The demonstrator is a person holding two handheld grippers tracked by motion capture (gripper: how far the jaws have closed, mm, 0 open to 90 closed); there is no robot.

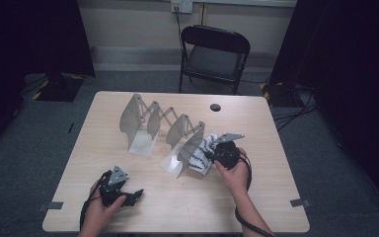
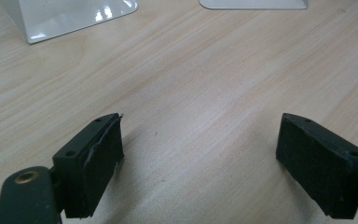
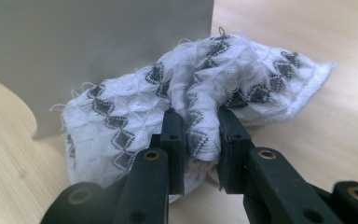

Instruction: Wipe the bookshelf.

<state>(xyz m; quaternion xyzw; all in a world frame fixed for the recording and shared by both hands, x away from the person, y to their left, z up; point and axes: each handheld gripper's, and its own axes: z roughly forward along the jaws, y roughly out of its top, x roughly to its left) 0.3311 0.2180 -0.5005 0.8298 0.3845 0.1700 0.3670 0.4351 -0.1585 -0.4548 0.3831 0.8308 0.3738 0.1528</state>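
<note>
A white cloth with a black diamond pattern (image 3: 200,93) is bunched up against a grey metal plate (image 3: 98,51). My right gripper (image 3: 200,140) is shut on a fold of that cloth. From above, the cloth (image 1: 201,153) hangs at the right end of a metal folding rack (image 1: 177,136), with the right gripper (image 1: 212,154) beside it. My left gripper (image 1: 137,193) rests on the table near the front left, held by a hand. Its jaws stand wide open over bare wood (image 2: 200,154), nothing between them.
The rack's white base plates (image 2: 70,18) lie just ahead of the left gripper. A black folding chair (image 1: 214,54) stands behind the wooden table (image 1: 271,148). A dark round hole (image 1: 215,107) sits near the table's far edge. Cables trail from both grippers.
</note>
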